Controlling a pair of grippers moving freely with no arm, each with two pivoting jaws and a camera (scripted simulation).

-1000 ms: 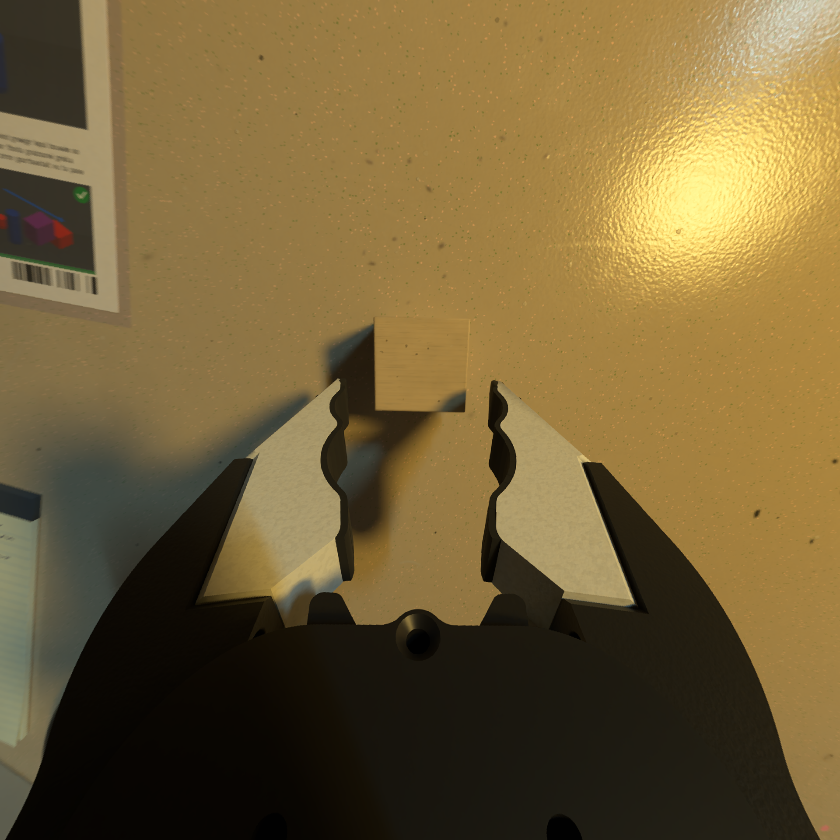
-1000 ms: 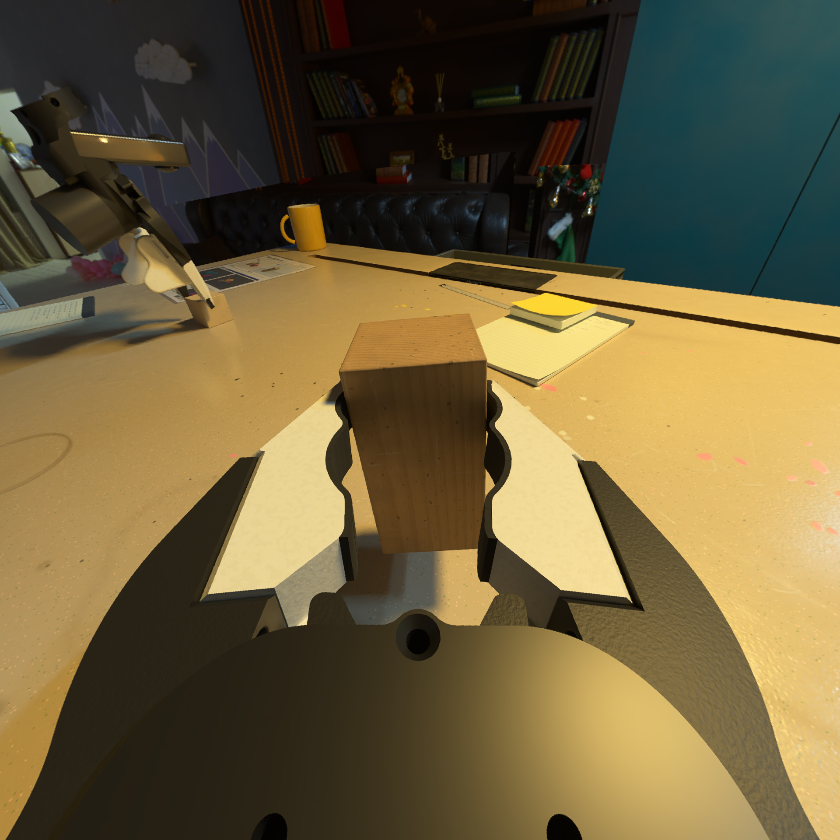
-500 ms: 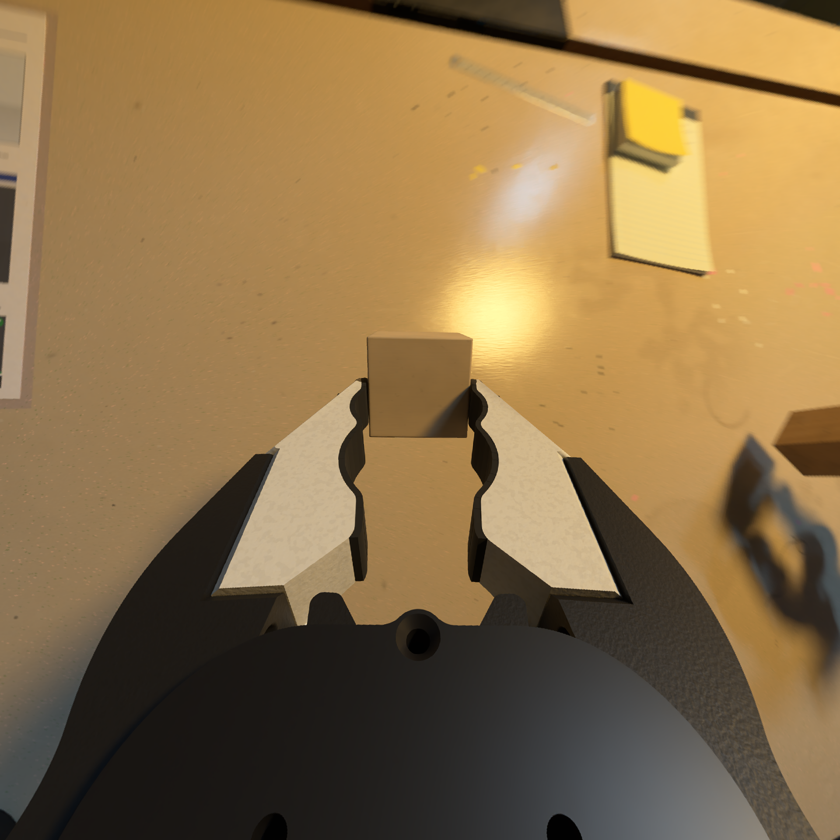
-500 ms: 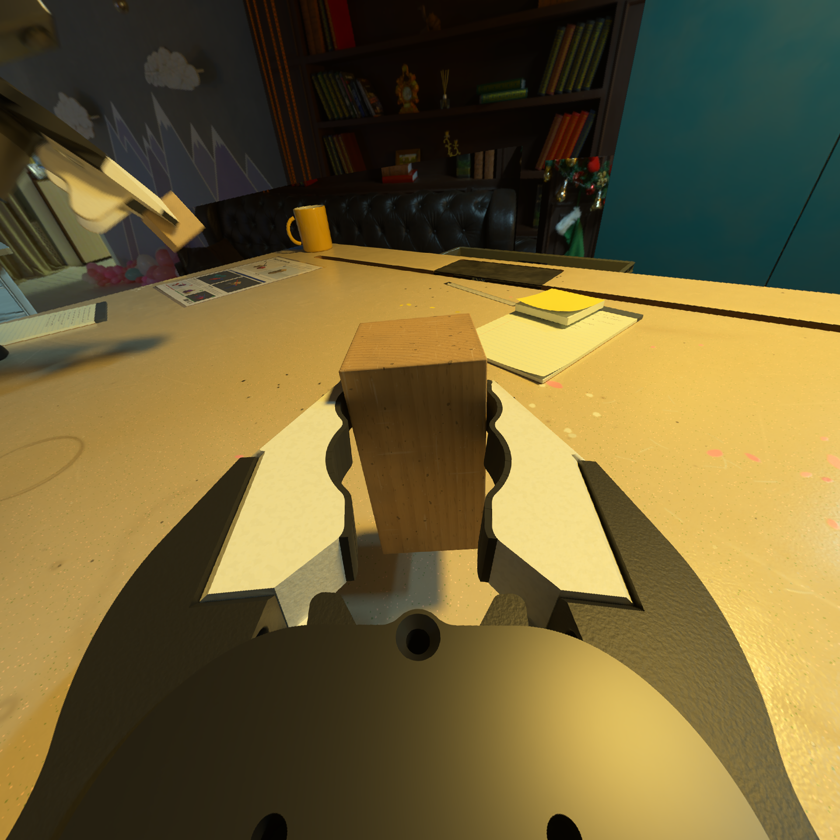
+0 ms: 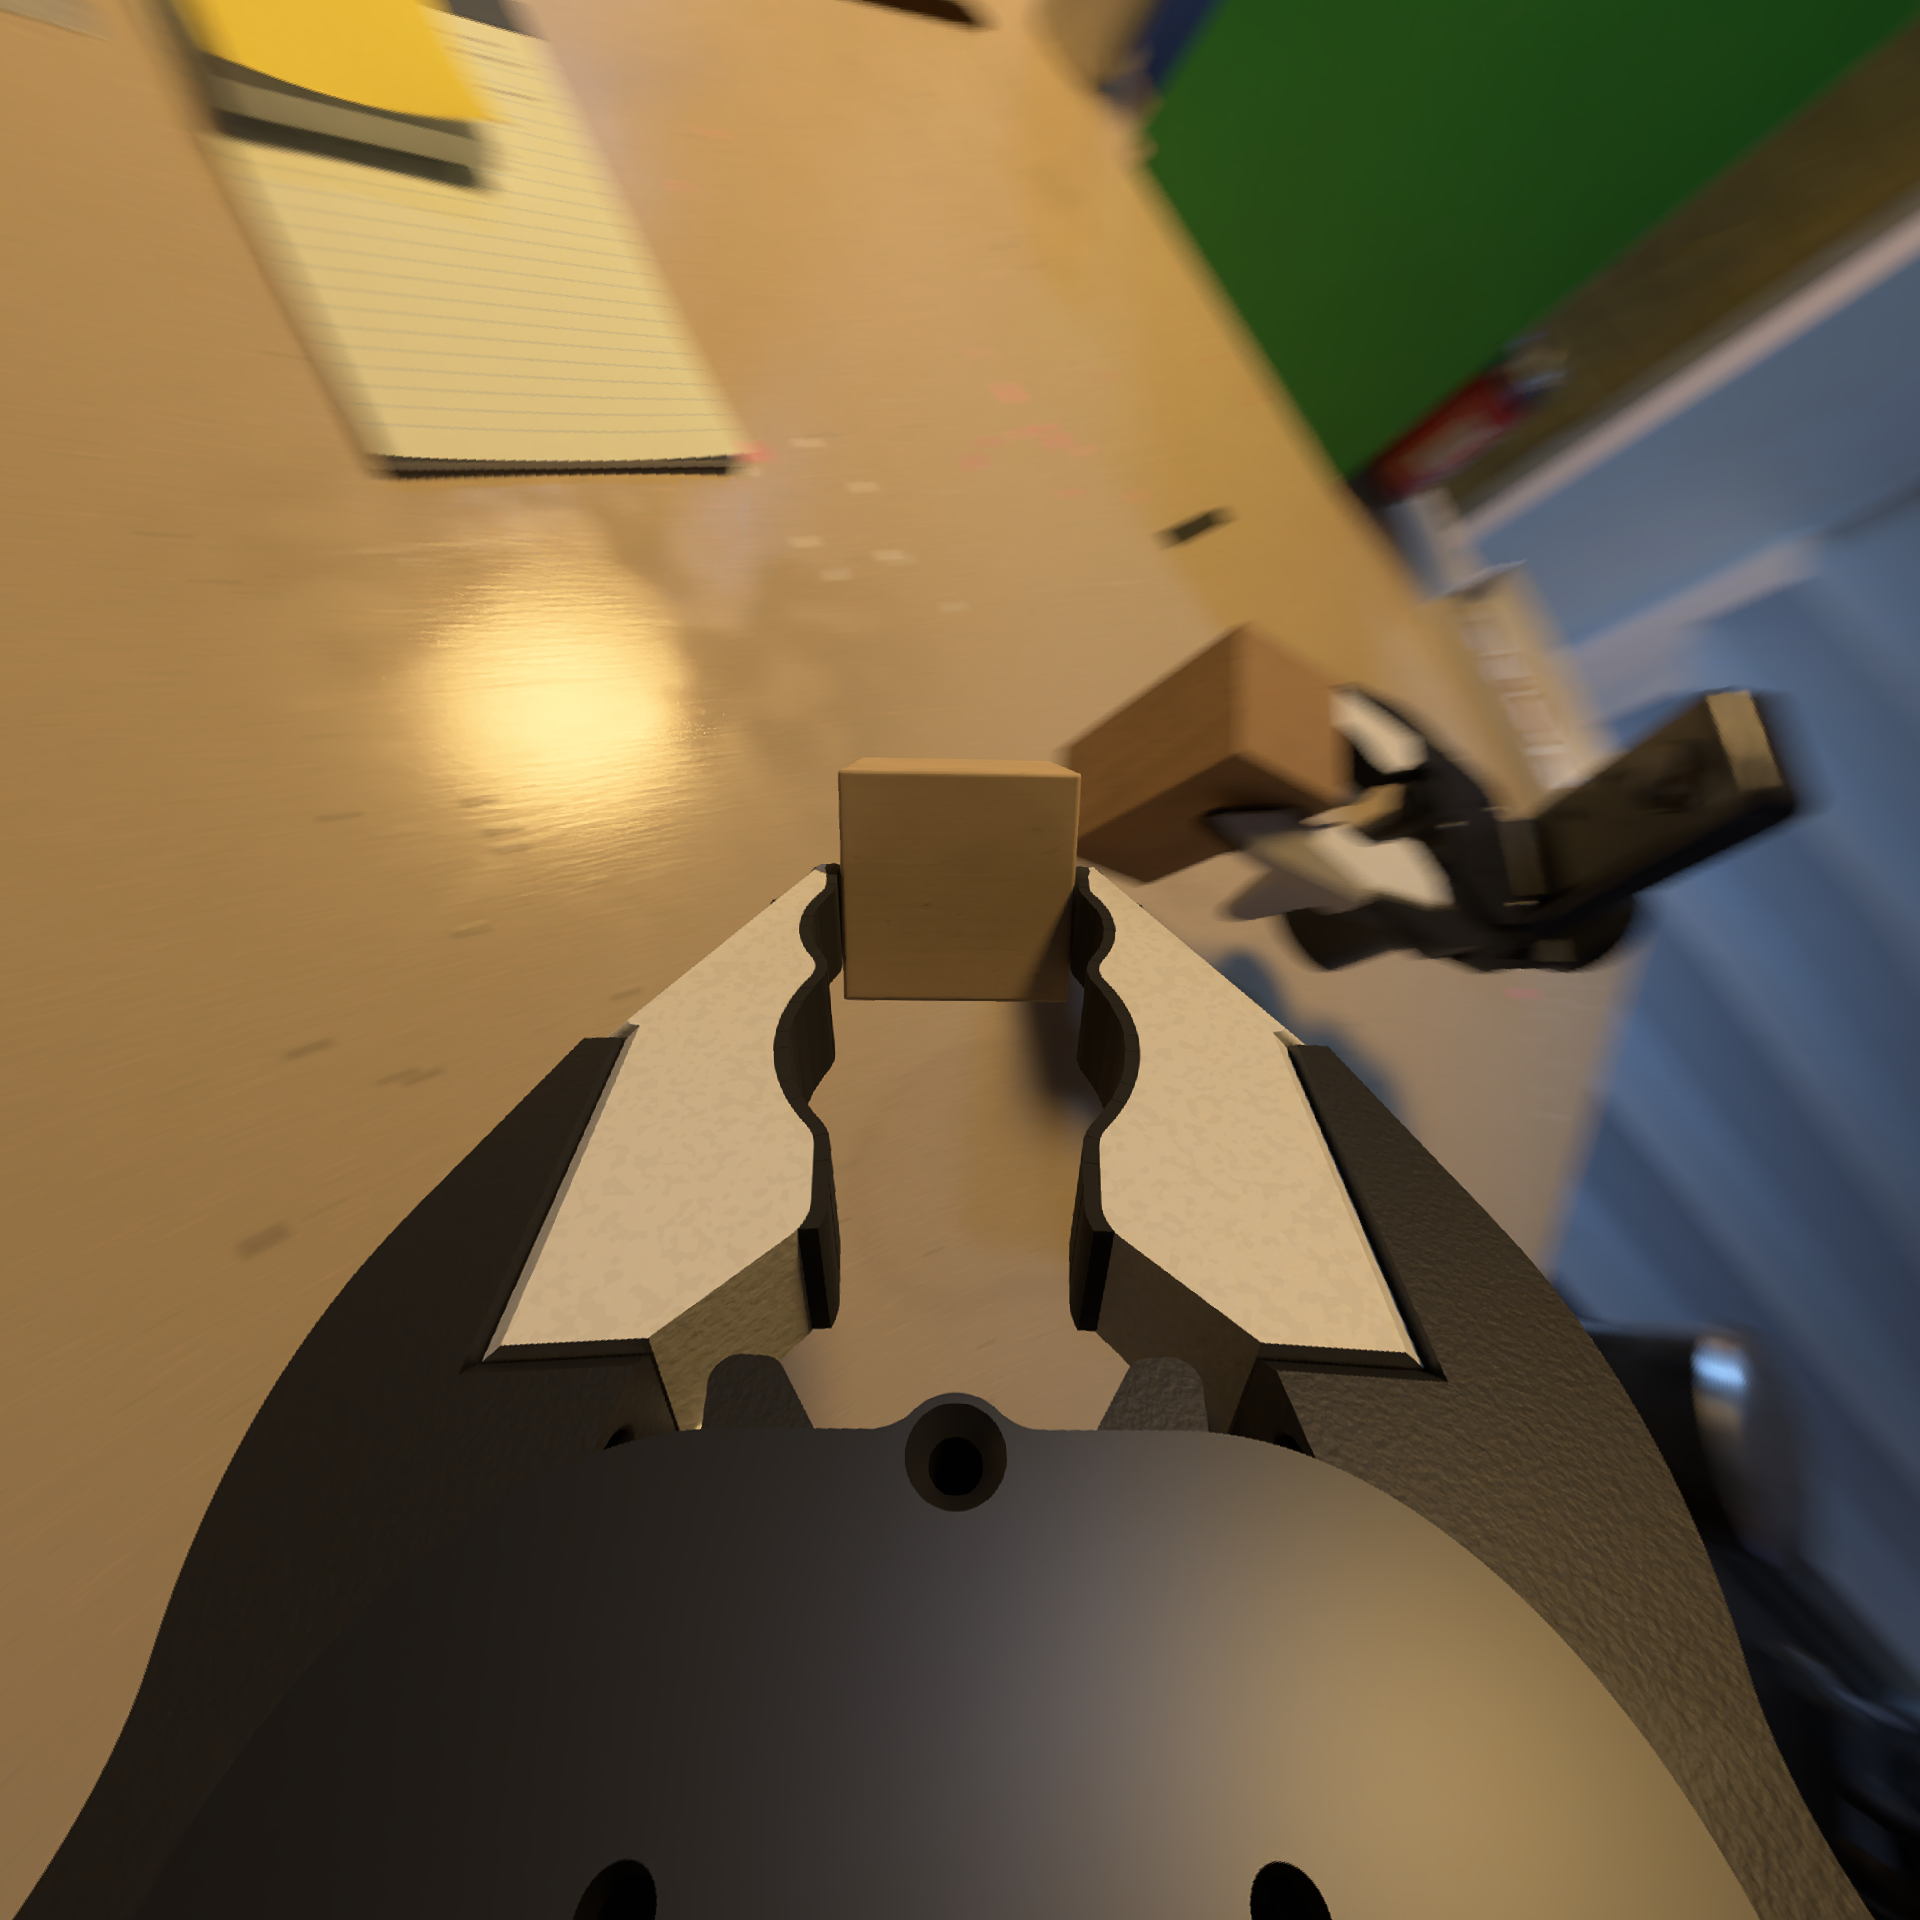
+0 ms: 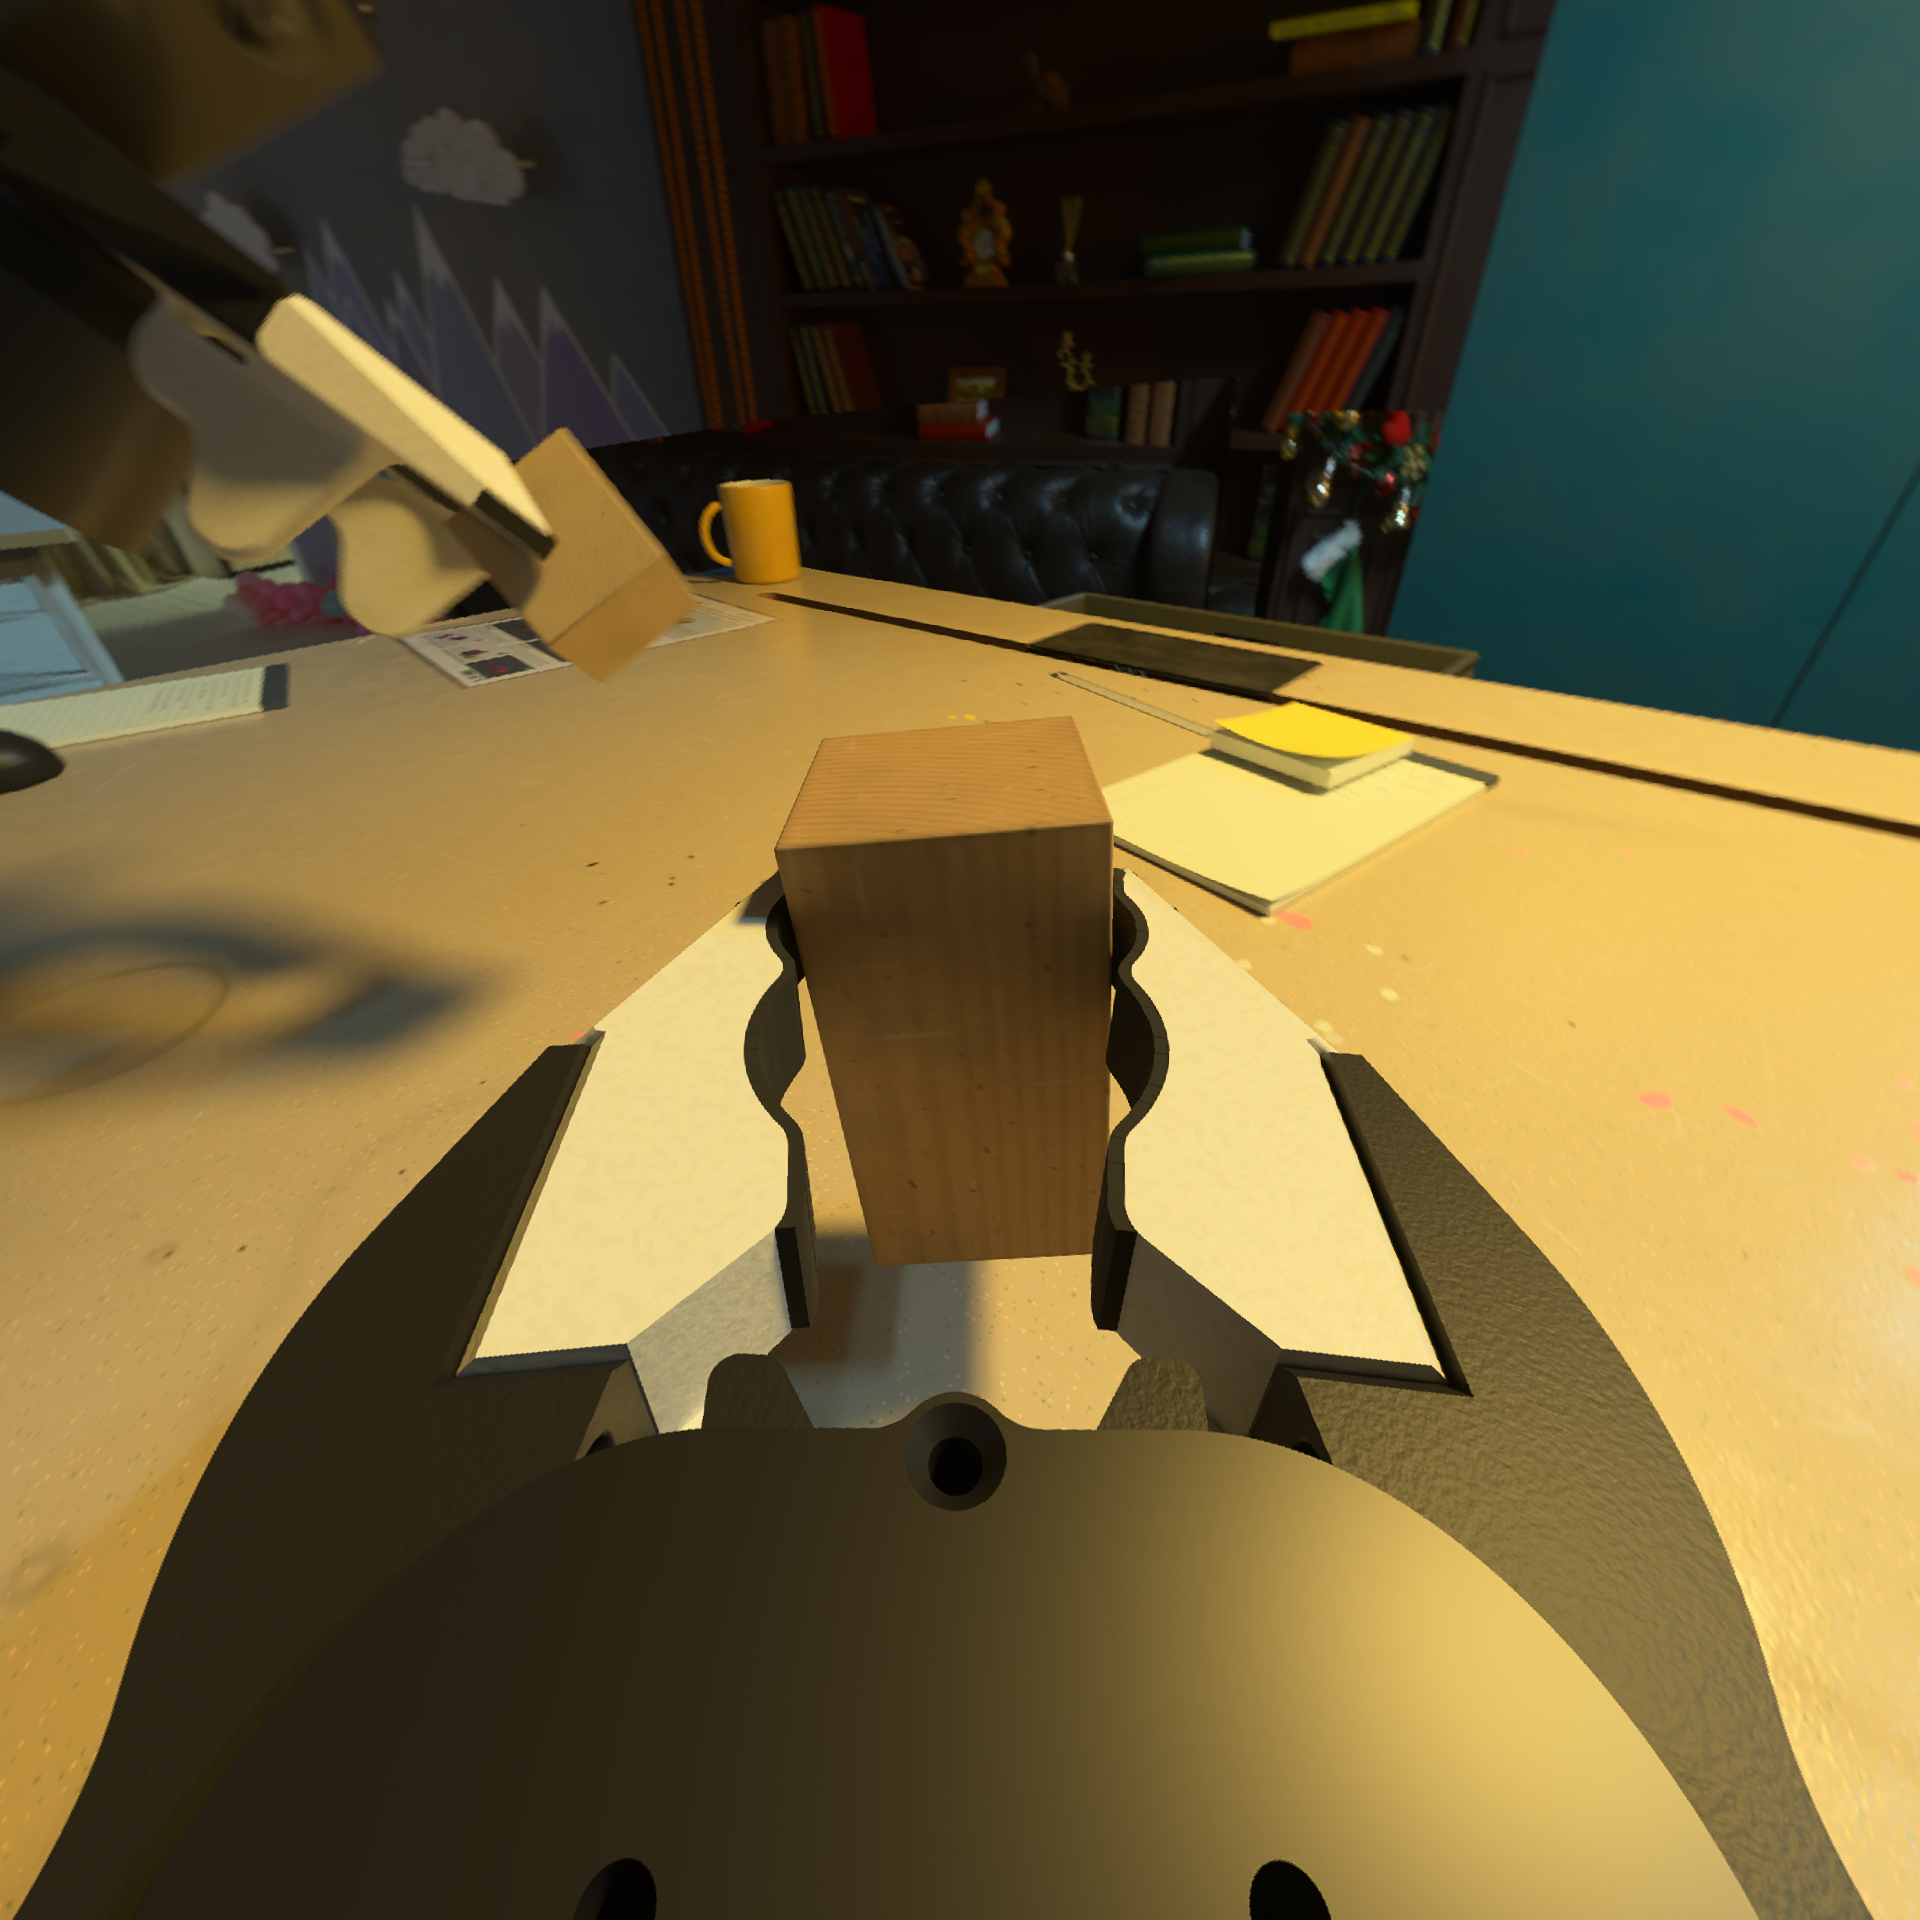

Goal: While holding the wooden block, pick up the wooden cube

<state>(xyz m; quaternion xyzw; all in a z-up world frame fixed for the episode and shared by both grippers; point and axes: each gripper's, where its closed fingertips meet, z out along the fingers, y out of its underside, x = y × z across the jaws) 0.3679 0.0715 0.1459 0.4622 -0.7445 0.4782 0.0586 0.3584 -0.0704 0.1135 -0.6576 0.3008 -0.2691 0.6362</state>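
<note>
My left gripper (image 5: 956,894) is shut on the pale wooden cube (image 5: 956,883) at its fingertips and holds it high above the table. The cube also shows in the right wrist view (image 6: 597,566), held in the air at the upper left by the left gripper (image 6: 520,540). My right gripper (image 6: 951,904) is shut on the darker wooden block (image 6: 956,987), which stands upright between its fingers just above the table. The block (image 5: 1195,758) and the right gripper (image 5: 1278,821) show at the right of the left wrist view.
A yellow lined notepad (image 6: 1288,821) with a sticky-note pad (image 6: 1314,738) lies right of the block. A yellow mug (image 6: 758,530), a printed sheet (image 6: 499,649), a white notepad (image 6: 135,701) and a dark tray (image 6: 1184,655) sit farther back. The table edge (image 5: 1538,914) runs at the right.
My left gripper closed on the cube, lifted it off the table and swung toward the right gripper. The right gripper kept its hold on the block and barely moved.
</note>
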